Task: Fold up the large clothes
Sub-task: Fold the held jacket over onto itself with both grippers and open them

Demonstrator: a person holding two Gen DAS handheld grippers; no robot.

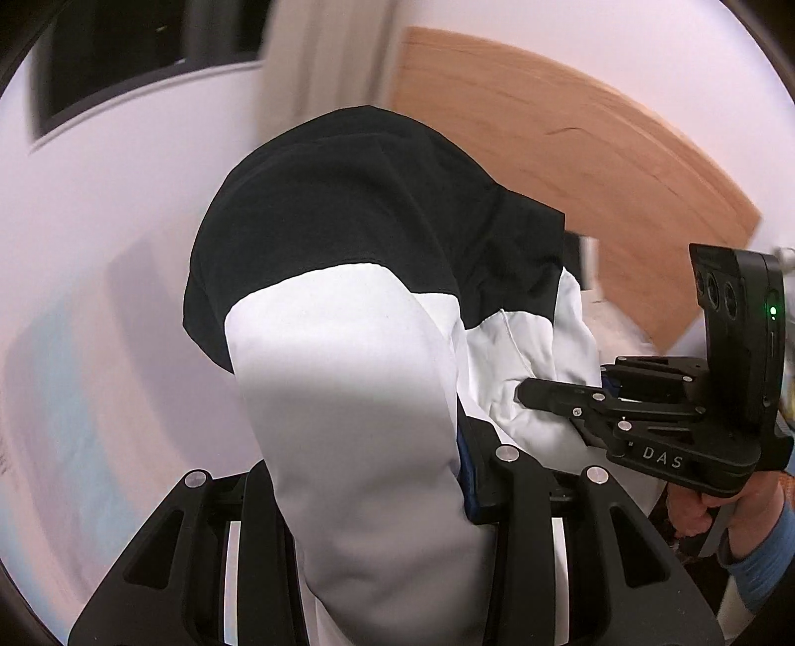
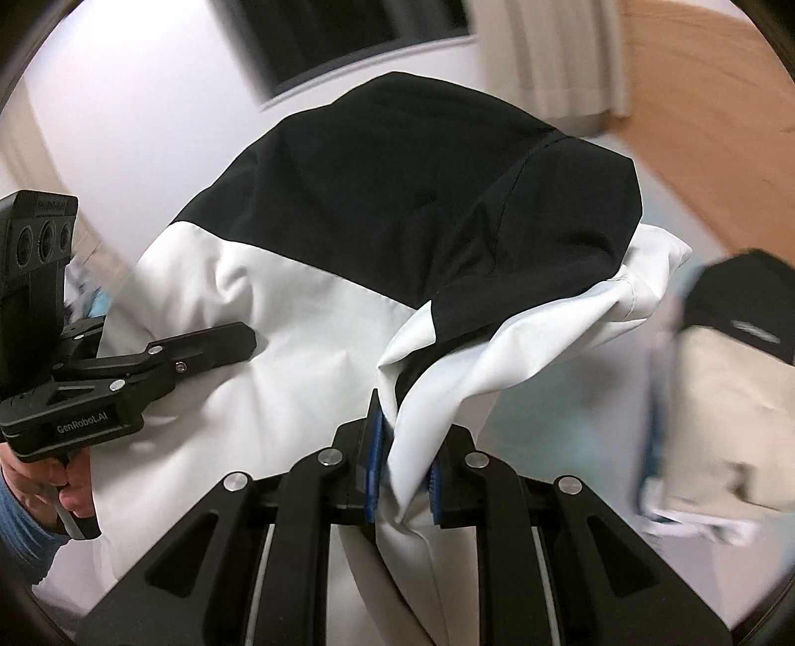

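A large black-and-white jacket (image 1: 348, 208) hangs in the air, held up by both grippers. In the left wrist view my left gripper (image 1: 367, 477) is shut on a thick bundle of its white cloth, which fills the gap between the fingers. My right gripper (image 1: 524, 392) shows at the right, pinching the white cloth, with a hand under it. In the right wrist view my right gripper (image 2: 402, 472) clamps a white fold of the jacket (image 2: 422, 189) between its blue pads. The left gripper (image 2: 246, 343) lies against the white panel at the left.
A wooden board (image 1: 571, 149) stands behind the jacket to the right. A dark window (image 2: 348, 35) and a pale curtain (image 2: 551, 54) are on the far wall. A beige-and-black garment (image 2: 730, 397) lies below at the right, blurred.
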